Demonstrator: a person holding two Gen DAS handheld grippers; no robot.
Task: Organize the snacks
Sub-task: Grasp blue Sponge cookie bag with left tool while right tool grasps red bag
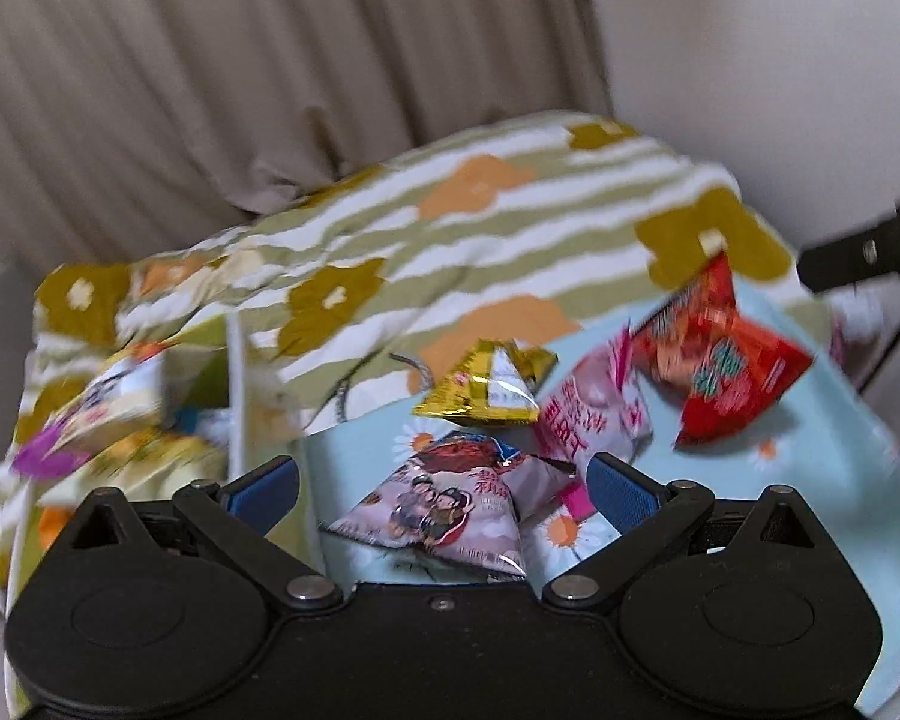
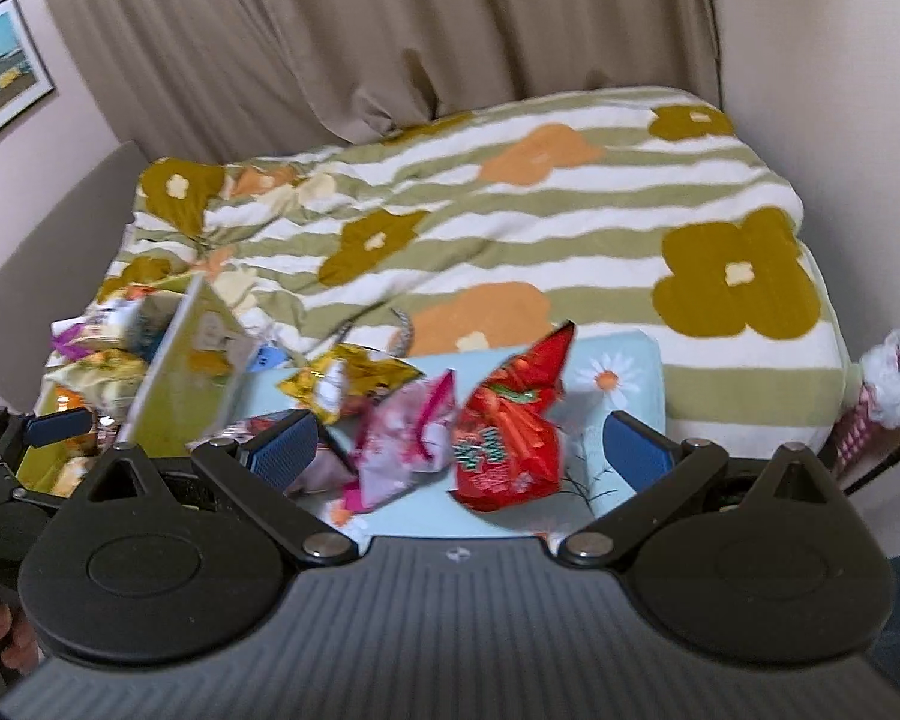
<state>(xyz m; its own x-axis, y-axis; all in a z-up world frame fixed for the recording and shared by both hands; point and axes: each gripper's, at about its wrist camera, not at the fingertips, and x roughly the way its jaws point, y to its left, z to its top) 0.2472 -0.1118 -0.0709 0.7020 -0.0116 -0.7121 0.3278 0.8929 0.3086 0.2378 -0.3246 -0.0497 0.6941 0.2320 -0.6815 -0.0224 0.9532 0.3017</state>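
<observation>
1. Risk of pinching two packets at once: grey illustrated packet (image 1: 444, 510) low centre of the left wrist view, overlapped at its right by the pink packet (image 1: 594, 414), both touching
2. Risk of a crinkly foil skin slipping out of the pads; gold packet (image 1: 486, 390) and red packet (image 1: 726, 360) puffed and tilted, resting on the pale blue daisy cushion (image 1: 810, 450)
3. Risk of knocking the yellow-green box (image 2: 180, 372) at left of the right wrist view, flap raised, more snacks heaped inside; exact contents blurred
4. Left gripper (image 1: 444, 489) low over the grey packet, fingers spread wide, nothing held, packet lying between them
5. Right gripper (image 2: 459, 450) aimed forward over the cushion, fingers wide apart, empty, red packet (image 2: 510, 432) and pink packet (image 2: 402, 444) lying between them
6. Striped flower duvet (image 2: 510, 210) behind, soft and uneven, so packets likely to tip when nudged
</observation>
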